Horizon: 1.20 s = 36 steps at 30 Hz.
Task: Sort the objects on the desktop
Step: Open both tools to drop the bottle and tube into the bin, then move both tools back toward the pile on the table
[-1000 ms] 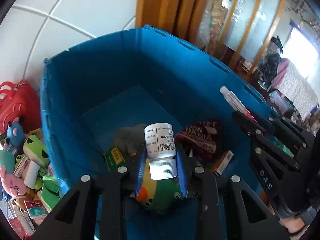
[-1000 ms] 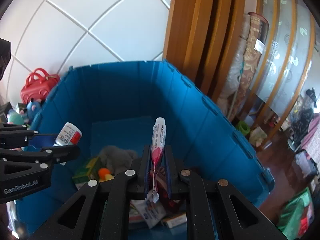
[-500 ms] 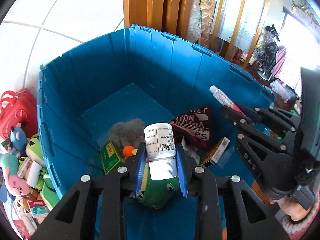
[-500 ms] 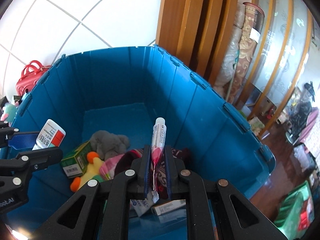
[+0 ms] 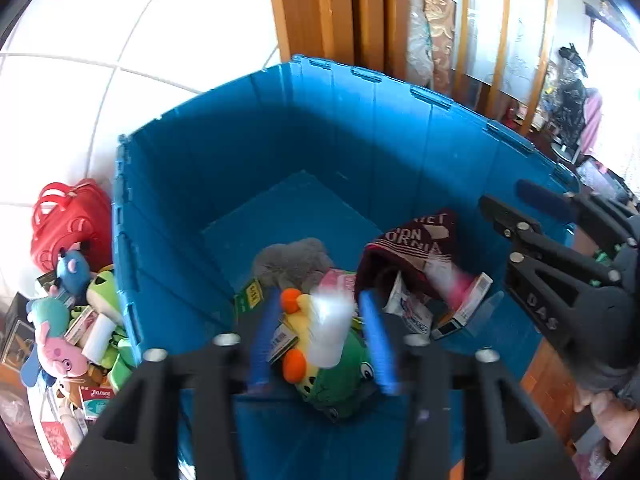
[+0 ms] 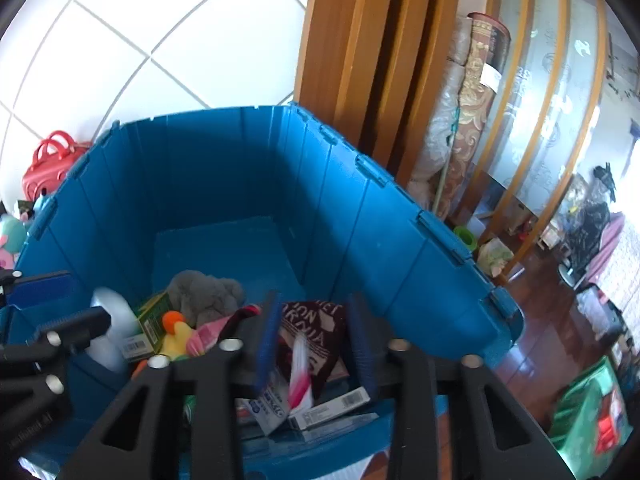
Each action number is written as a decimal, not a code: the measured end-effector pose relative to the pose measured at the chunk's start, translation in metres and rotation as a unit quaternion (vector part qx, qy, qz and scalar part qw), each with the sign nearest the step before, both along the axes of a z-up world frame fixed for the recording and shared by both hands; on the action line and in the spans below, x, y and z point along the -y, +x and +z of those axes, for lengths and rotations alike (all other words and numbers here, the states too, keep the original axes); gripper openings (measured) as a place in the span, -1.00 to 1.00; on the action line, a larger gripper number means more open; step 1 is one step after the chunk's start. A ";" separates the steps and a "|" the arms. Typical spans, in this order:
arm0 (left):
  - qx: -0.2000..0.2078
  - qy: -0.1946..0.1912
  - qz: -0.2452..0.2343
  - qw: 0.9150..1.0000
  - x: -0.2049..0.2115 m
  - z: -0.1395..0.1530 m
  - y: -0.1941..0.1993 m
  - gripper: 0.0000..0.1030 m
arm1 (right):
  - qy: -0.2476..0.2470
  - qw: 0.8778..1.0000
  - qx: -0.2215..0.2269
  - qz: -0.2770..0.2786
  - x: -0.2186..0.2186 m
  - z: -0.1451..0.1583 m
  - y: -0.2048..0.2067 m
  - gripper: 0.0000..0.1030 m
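Both grippers hang over the open blue bin (image 5: 208, 184), angled down into it so that what they release drops inside. The left gripper (image 5: 322, 336) has just been opening: its jaws stand spread, and the white bottle (image 5: 329, 330), blurred, lies between the pads without being pressed. The right gripper (image 6: 316, 344) has likewise just been opening; the pink-and-white tube (image 6: 300, 376) shows as a blur between its spread jaws, apparently falling. Judged from this, the step in hand is the drop into the bin. Count in the bin near its front wall: one grey plush (image 5: 294, 260), one green frog plush (image 5: 340, 376), one maroon cloth (image 5: 416, 240), one green box (image 6: 150, 326); small cartons are too cluttered to count
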<state>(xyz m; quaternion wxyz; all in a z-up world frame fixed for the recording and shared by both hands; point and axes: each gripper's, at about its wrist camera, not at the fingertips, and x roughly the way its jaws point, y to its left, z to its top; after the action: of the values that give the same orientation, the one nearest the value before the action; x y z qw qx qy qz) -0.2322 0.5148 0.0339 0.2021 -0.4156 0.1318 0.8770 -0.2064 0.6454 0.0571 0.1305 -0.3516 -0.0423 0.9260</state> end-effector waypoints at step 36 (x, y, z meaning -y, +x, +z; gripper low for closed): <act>-0.097 0.058 0.196 0.974 0.277 0.013 0.094 0.43 | -0.054 0.978 -0.071 0.186 0.230 0.032 0.057 0.99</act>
<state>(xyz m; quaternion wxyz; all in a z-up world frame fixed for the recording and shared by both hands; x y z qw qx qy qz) -0.1384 0.2373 0.0466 0.0367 -0.3334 0.0156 0.9420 -0.1493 0.4152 0.0894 -0.0607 -0.2776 -0.0472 0.9576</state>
